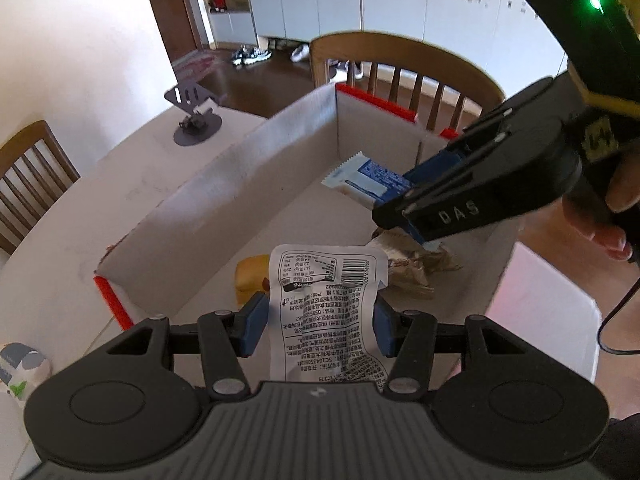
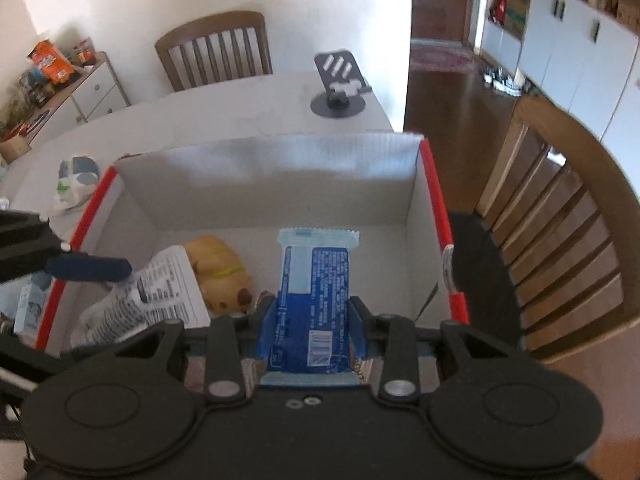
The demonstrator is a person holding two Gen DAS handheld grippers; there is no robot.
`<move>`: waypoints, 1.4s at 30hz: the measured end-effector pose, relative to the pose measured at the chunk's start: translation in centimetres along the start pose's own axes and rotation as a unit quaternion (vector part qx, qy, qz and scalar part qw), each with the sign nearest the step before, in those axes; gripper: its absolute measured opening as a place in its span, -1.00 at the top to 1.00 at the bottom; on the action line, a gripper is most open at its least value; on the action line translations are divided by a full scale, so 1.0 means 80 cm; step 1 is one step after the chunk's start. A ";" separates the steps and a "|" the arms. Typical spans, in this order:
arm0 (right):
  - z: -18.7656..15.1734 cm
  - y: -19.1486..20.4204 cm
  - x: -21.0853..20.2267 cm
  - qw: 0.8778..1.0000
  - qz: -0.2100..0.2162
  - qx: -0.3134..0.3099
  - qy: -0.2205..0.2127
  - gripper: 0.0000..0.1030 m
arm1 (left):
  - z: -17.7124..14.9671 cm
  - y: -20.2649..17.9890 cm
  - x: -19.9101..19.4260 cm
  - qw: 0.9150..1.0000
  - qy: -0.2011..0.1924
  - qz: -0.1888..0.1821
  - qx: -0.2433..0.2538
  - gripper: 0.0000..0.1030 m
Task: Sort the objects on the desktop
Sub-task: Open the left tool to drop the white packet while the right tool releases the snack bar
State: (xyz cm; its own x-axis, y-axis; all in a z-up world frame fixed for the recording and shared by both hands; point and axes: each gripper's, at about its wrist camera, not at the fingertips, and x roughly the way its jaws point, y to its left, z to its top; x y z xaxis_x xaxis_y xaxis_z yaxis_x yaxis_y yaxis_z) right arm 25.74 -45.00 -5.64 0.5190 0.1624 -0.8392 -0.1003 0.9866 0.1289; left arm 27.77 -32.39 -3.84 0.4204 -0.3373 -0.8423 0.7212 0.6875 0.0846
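My left gripper [image 1: 320, 320] is shut on a white packet with black print [image 1: 324, 304], held upright over the near end of an open cardboard box with red edges [image 1: 240, 184]. My right gripper [image 2: 314, 316] is shut on a blue and white snack bar packet [image 2: 312, 280], which hangs over the box floor. In the left wrist view the right gripper [image 1: 404, 208] comes in from the right with that blue packet [image 1: 368, 176]. In the right wrist view one blue finger of the left gripper [image 2: 88, 270] lies on the white packet [image 2: 168, 292].
A yellow bun in a wrapper [image 2: 220, 272] and a crumpled brown wrapper [image 1: 416, 268] lie in the box. On the table [image 1: 80, 220] stand a dark phone stand [image 1: 196, 120], a crumpled white bag [image 2: 74, 184] and a small carton [image 2: 30, 308]. Wooden chairs [image 1: 400, 64] ring the table.
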 end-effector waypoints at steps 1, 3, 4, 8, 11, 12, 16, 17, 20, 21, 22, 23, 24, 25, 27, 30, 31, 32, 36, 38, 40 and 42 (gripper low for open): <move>0.002 -0.002 0.005 1.000 0.002 0.003 0.004 0.28 | 0.001 0.000 0.005 1.000 0.005 0.001 0.001 -0.03; 0.004 -0.002 0.014 1.000 0.000 0.002 0.009 0.28 | 0.002 0.000 0.014 1.000 0.014 -0.002 0.001 -0.03; 0.007 -0.003 0.018 1.000 -0.003 -0.001 0.011 0.28 | 0.001 0.000 0.017 1.000 0.017 -0.004 0.002 -0.03; 0.012 -0.005 0.032 1.000 -0.007 -0.002 0.018 0.28 | 0.000 -0.003 0.029 1.000 0.029 -0.008 0.009 -0.03; 0.013 -0.006 0.040 1.000 -0.013 -0.002 0.024 0.28 | -0.001 -0.004 0.034 0.999 0.036 -0.011 0.008 -0.03; 0.013 -0.006 0.043 1.000 -0.014 -0.002 0.026 0.28 | -0.002 -0.004 0.037 0.999 0.039 -0.012 0.009 -0.03; 0.011 -0.008 0.050 0.999 -0.017 0.000 0.036 0.27 | -0.002 -0.001 0.043 0.999 0.045 -0.017 0.001 -0.03; 0.010 -0.008 0.051 0.999 -0.016 0.000 0.037 0.25 | -0.003 -0.001 0.044 0.999 0.046 -0.018 0.001 -0.03; 0.009 -0.009 0.053 0.999 -0.015 0.001 0.037 0.22 | -0.004 0.001 0.047 0.999 0.050 -0.022 -0.003 -0.03; 0.010 -0.009 0.053 0.999 -0.015 0.002 0.037 0.21 | -0.004 0.002 0.047 0.998 0.050 -0.023 -0.005 -0.04; 0.010 -0.010 0.053 0.999 -0.015 0.002 0.037 0.22 | -0.004 0.003 0.048 0.998 0.051 -0.024 -0.007 -0.05; 0.010 -0.010 0.053 0.999 -0.014 0.003 0.037 0.24 | -0.004 0.004 0.048 0.998 0.051 -0.026 -0.008 -0.05; 0.010 -0.011 0.052 0.999 -0.013 0.004 0.036 0.23 | -0.004 0.004 0.048 0.998 0.050 -0.026 -0.009 -0.06; 0.010 -0.011 0.051 0.999 -0.011 0.004 0.036 0.22 | -0.005 0.004 0.048 0.998 0.049 -0.026 -0.009 -0.06; 0.009 -0.012 0.048 0.999 -0.008 0.003 0.034 0.19 | -0.005 0.005 0.047 0.998 0.048 -0.030 -0.014 -0.06; 0.010 -0.011 0.042 1.000 -0.003 -0.002 0.027 0.14 | -0.005 0.008 0.043 0.998 0.043 -0.033 -0.019 -0.16; 0.010 -0.010 0.039 1.000 -0.001 -0.004 0.024 0.13 | -0.005 0.008 0.041 0.998 0.041 -0.033 -0.020 -0.18; 0.010 -0.010 0.035 1.000 0.001 -0.004 0.021 0.12 | -0.005 0.009 0.039 0.998 0.039 -0.031 -0.022 -0.24; 0.008 -0.010 0.019 1.000 0.012 -0.006 0.007 -0.04 | -0.006 0.010 0.027 0.999 0.027 -0.033 -0.029 -0.44; 0.008 -0.009 0.011 1.000 0.015 -0.006 -0.003 -0.19 | -0.007 0.010 0.021 0.999 0.023 -0.032 -0.029 -0.44; 0.006 -0.008 0.003 1.000 0.020 -0.005 -0.009 -0.22 | -0.009 0.010 0.014 0.999 0.018 -0.032 -0.034 -0.44; 0.005 -0.007 -0.007 1.000 0.023 -0.006 -0.015 -0.25 | -0.011 0.011 0.007 0.999 0.013 -0.033 -0.041 -0.44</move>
State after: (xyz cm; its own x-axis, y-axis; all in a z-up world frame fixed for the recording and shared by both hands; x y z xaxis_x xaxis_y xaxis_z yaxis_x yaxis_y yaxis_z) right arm 25.82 -45.67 -5.03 0.5381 0.2086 -0.8167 -0.1353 0.9777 0.1605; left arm 28.16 -31.43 -4.72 0.3583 -0.3679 -0.8581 0.6988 0.7152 -0.0148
